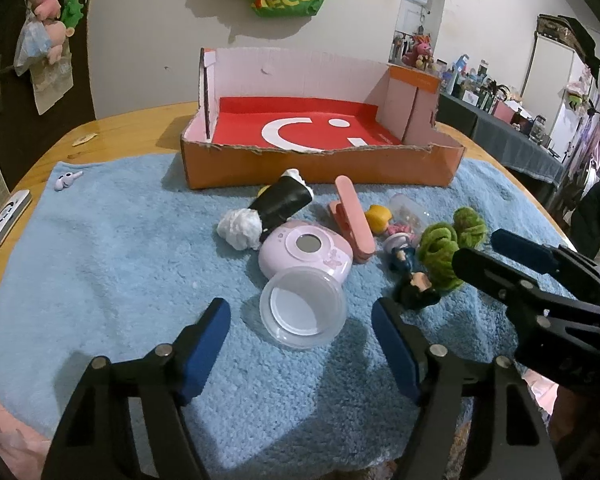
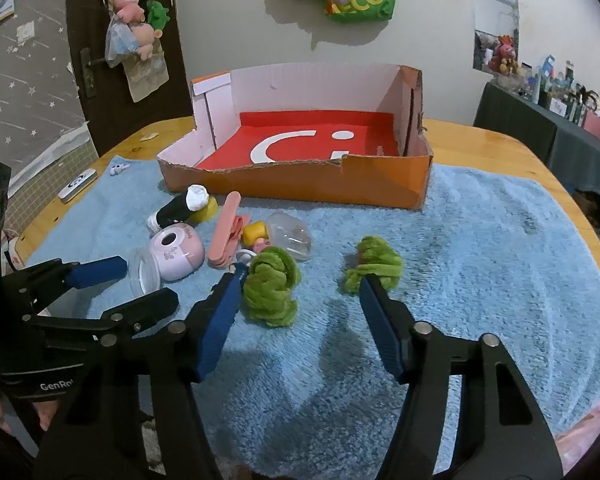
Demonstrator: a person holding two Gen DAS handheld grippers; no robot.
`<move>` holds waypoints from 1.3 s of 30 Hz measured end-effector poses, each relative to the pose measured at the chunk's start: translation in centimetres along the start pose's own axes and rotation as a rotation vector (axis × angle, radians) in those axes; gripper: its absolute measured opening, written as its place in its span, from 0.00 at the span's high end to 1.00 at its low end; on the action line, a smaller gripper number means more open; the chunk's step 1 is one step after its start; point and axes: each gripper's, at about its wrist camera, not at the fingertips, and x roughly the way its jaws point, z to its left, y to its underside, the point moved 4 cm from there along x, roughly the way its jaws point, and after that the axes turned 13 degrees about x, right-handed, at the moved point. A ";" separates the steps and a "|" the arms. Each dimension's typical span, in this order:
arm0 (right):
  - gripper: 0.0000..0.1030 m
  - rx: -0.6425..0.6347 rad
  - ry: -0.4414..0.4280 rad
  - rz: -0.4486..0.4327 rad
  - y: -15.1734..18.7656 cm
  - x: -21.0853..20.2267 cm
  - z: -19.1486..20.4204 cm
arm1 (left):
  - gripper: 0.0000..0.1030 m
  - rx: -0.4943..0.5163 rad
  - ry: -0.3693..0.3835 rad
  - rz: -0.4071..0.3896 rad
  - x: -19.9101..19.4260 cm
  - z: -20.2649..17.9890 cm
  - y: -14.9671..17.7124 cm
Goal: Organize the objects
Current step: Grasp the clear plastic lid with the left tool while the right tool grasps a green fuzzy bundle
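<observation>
Still at pickup: left gripper [image 1: 300, 344] gapes around the clear plastic cup [image 1: 303, 307], right gripper [image 2: 300, 312] open between two green yarn clumps [image 2: 271, 288]; next, grip and carry to empty orange box [image 2: 300, 184].

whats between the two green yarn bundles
Only bare blue towel lies between the left bundle and the right bundle; the right wrist view shows it.

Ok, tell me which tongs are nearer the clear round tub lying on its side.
Left. The left tongs straddle the clear round tub, fingers either side, not touching. The right tongs sit further right, around the green yarn bundles.
</observation>
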 end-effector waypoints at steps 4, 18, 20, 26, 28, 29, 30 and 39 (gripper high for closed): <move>0.46 0.004 -0.007 0.014 0.0 0.5 0.1 | 0.32 -0.001 0.002 0.005 0.1 0.0 0.1; 0.68 0.005 -0.049 0.074 0.3 2.1 0.6 | 0.51 -0.005 0.014 0.004 0.1 0.0 0.2; 0.70 0.003 -0.054 0.080 0.4 2.2 0.8 | 0.52 -0.004 0.019 0.004 0.2 0.0 0.2; 0.73 -0.007 -0.058 0.071 0.4 1.8 1.0 | 0.59 -0.005 0.034 0.005 0.1 0.2 0.0; 0.73 -0.006 -0.059 0.068 0.3 1.7 1.1 | 0.59 -0.005 0.038 0.005 0.1 0.2 0.0; 0.73 -0.005 -0.060 0.066 0.3 1.7 1.1 | 0.59 -0.004 0.040 0.004 0.0 0.2 0.0; 0.73 -0.004 -0.061 0.063 0.2 1.6 1.1 | 0.59 -0.004 0.041 0.004 -0.1 0.2 0.0; 0.73 -0.001 -0.073 0.042 -0.5 0.8 1.4 | 0.59 0.001 0.043 -0.017 -0.9 0.2 -0.8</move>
